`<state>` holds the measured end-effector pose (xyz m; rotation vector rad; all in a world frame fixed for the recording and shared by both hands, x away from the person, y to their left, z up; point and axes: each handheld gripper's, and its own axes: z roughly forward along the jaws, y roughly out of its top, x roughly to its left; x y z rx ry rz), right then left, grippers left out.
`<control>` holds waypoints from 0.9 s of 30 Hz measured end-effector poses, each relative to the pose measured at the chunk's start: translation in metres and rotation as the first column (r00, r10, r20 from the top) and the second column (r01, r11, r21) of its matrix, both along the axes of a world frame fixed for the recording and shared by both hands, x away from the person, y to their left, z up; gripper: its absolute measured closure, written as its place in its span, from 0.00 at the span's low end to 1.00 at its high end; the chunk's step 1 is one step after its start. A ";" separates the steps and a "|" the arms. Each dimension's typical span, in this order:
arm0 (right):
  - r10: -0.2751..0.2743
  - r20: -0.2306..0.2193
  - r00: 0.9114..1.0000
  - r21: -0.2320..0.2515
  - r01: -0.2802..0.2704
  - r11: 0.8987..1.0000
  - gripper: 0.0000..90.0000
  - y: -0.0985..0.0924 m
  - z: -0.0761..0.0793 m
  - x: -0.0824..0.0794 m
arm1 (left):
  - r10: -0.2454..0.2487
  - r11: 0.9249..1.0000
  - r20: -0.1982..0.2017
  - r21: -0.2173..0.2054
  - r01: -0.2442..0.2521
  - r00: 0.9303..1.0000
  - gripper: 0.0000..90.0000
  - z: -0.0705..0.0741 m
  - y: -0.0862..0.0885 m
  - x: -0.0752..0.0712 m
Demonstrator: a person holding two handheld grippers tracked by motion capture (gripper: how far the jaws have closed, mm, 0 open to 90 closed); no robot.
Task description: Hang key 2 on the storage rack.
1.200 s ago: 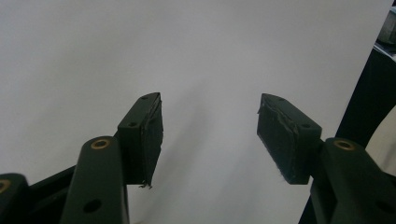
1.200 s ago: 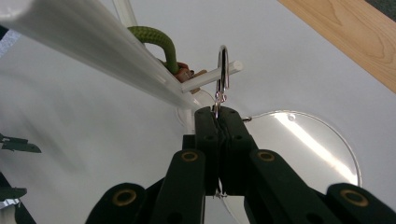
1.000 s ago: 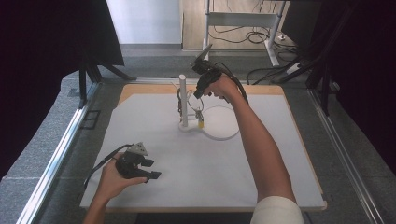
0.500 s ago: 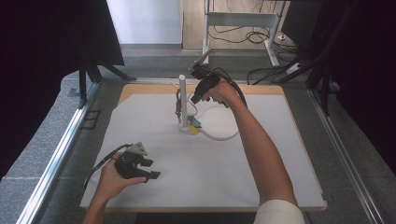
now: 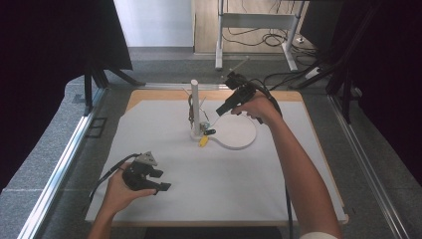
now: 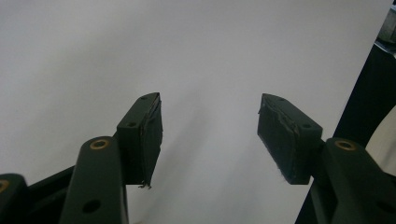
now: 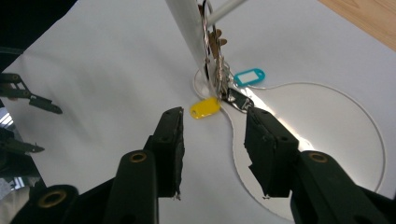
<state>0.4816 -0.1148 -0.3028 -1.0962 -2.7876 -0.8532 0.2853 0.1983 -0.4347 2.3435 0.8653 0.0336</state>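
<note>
A white post [image 5: 195, 102] rises from a small base joined to a round white plate [image 5: 236, 134]. A bunch of keys [image 5: 191, 113] hangs on the post, with a yellow tag [image 5: 203, 141] lying at its foot. In the right gripper view the keys [image 7: 215, 56], the yellow tag [image 7: 205, 107] and a teal tag [image 7: 250, 76] lie just beyond my jaws. My right gripper [image 5: 221, 110] [image 7: 213, 114] hovers right of the post. Its jaws have just been opening and nothing is between them. My left gripper [image 5: 163, 180] [image 6: 210, 105] rests open over the near left of the mat.
A white mat [image 5: 239, 194] covers a wooden board [image 5: 149, 94]. Metal rails [image 5: 59, 164] run along both sides of the table. Dark curtains stand left and right. A desk frame with cables [image 5: 278, 30] is behind the table.
My right gripper has pulled back from the post to the right and its jaws have parted. The keys stay hanging on the post. My left gripper has not moved.
</note>
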 end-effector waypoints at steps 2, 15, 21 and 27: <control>-0.002 0.013 1.000 0.018 0.001 1.000 0.60 -0.010 -0.003 -0.008 | 0.001 1.000 0.000 0.001 -0.001 1.000 0.45 -0.001 0.000 0.000; -0.044 0.045 0.998 0.103 0.039 0.994 0.56 -0.080 -0.045 -0.060 | 0.002 1.000 -0.006 0.003 -0.002 1.000 0.45 -0.002 -0.002 -0.002; -0.071 0.058 0.996 0.130 0.063 0.990 0.56 -0.107 -0.069 -0.085 | 0.002 1.000 -0.007 0.010 -0.002 1.000 0.45 -0.002 -0.002 -0.003; -0.104 0.056 0.993 0.130 0.096 0.987 0.55 -0.127 -0.095 -0.103 | 0.000 1.000 -0.011 0.019 0.001 1.000 0.45 -0.004 -0.003 -0.004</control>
